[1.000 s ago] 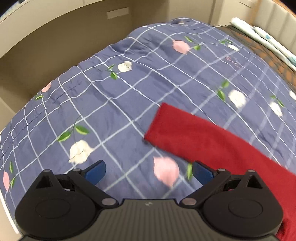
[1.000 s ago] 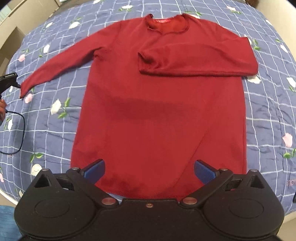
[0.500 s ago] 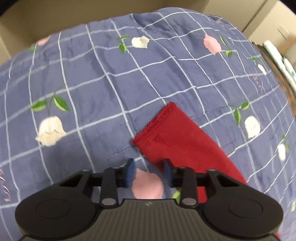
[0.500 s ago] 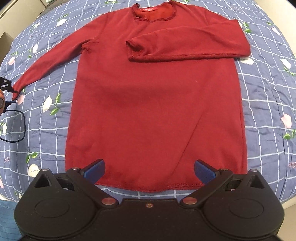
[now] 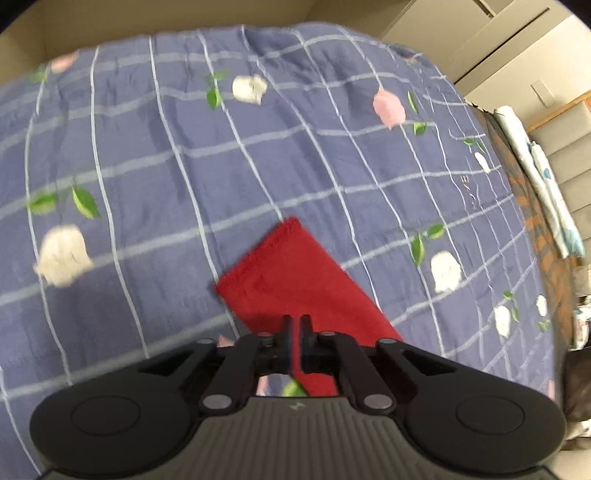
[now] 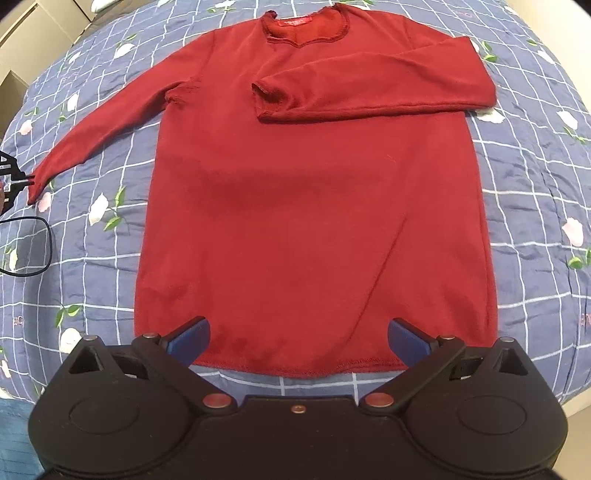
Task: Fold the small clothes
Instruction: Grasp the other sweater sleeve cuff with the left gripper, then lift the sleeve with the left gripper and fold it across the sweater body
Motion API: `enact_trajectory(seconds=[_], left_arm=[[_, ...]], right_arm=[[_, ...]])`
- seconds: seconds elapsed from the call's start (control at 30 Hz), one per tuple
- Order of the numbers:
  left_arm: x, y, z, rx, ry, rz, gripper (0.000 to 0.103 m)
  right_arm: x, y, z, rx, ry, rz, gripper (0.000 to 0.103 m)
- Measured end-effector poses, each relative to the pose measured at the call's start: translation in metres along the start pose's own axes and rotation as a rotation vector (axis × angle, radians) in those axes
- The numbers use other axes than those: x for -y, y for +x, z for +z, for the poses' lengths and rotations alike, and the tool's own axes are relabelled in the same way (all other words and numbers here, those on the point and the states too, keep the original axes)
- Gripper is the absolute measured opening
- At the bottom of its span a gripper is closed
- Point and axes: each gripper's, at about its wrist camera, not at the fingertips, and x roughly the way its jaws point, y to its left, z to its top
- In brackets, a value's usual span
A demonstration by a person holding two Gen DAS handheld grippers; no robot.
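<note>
The left wrist view was motion-blurred, so the quilt (image 5: 155, 192) print and the sleeve (image 5: 295, 280) cuff stitching lacked detail. The left gripper (image 5: 295, 328) body hid the sleeve's near part and whatever fabric sat between the closed jaws. Only the sleeve end showed there; the rest ran under the gripper. In the right wrist view the right gripper (image 6: 299, 341) body covered the quilt's near edge. The collar label (image 6: 295, 23) text was too small to read. A cable (image 6: 35, 251) ran off the left edge.
</note>
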Motion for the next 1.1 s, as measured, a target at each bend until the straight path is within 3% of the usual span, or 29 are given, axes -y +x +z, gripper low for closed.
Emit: enact_trajectory(seconds=[0.03, 0.1, 0.13, 0.33, 0.43, 0.6, 0.67, 0.83, 1.1], left_arm=[[-0.003, 0.001, -0.002, -0.009, -0.02, -0.011, 0.012], [-0.007, 0.003, -0.007, -0.025, -0.044, -0.015, 0.037], [-0.009, 0.004, -0.01, -0.03, -0.05, -0.012, 0.041], [-0.017, 0.018, -0.015, -0.058, -0.107, -0.006, 0.043], [-0.017, 0.023, -0.008, -0.045, -0.152, -0.032, 0.036], [-0.012, 0.023, 0.001, -0.03, -0.16, -0.056, 0.005], [-0.009, 0.022, 0.002, -0.025, -0.141, -0.054, 0.002], [0.003, 0.006, 0.001, 0.011, -0.056, -0.053, 0.0], [0.053, -0.05, -0.013, 0.15, 0.278, -0.088, 0.0]], right_arm=[[0.001, 0.0, -0.002, -0.002, 0.004, -0.002, 0.102], [0.003, 0.001, -0.005, -0.007, 0.014, -0.007, 0.102], [0.004, 0.002, -0.006, -0.011, 0.018, -0.009, 0.102], [-0.001, 0.005, -0.007, -0.024, 0.001, -0.005, 0.102], [-0.002, 0.006, -0.009, -0.032, -0.007, -0.01, 0.102], [0.002, 0.007, -0.01, -0.035, 0.022, -0.021, 0.102], [0.002, 0.006, -0.01, -0.028, 0.027, -0.02, 0.102], [-0.005, 0.006, -0.006, -0.014, 0.005, 0.004, 0.102], [-0.017, 0.006, 0.003, 0.016, -0.045, 0.058, 0.102]])
